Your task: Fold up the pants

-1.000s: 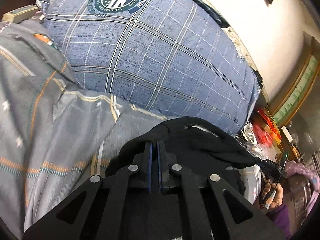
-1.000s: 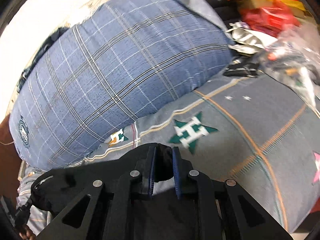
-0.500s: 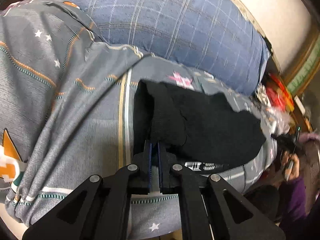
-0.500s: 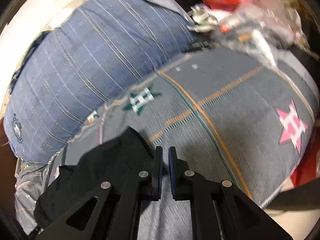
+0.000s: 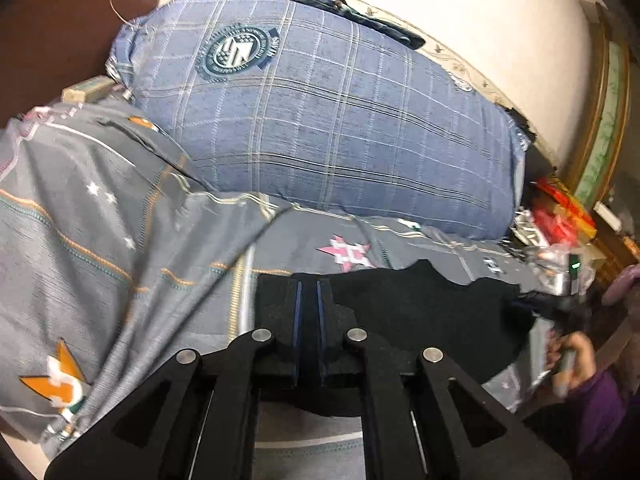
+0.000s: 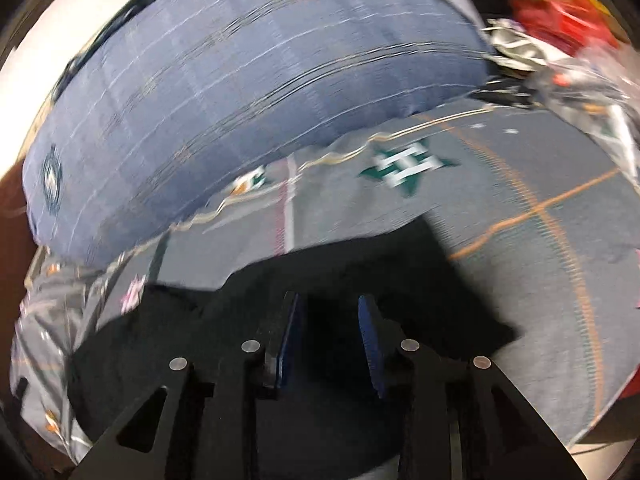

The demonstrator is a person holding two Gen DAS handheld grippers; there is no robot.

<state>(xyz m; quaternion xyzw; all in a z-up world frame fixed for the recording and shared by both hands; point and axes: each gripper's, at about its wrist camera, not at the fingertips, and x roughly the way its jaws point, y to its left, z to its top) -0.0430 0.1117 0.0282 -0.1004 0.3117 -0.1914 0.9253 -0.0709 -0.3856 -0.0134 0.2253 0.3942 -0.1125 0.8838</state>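
- Pants (image 5: pixel 420 312), black, lay flat on grey bedspread (image 5: pixel 100 240), lower centre of left view; in the right view (image 6: pixel 328 272) they filled lower centre, blurred.
- Left gripper (image 5: pixel 307 292) sat over pants' left edge, fingers (image 5: pixel 294 320) nearly pressed together with a thin slit between; couldn't tell if cloth was pinched.
- Right gripper (image 6: pixel 328 308) was spread wide over pants, blue pads (image 6: pixel 370 340) apart, nothing between them but dark cloth below.
- Blue plaid pillow (image 5: pixel 320 120) lay across upper middle, touching bedspread's far edge.
- Red packaging (image 5: pixel 560 212) sat at right edge, beside pillow end.
- Hand (image 5: pixel 568 356) in purple sleeve at lower right held the other gripper's handle.
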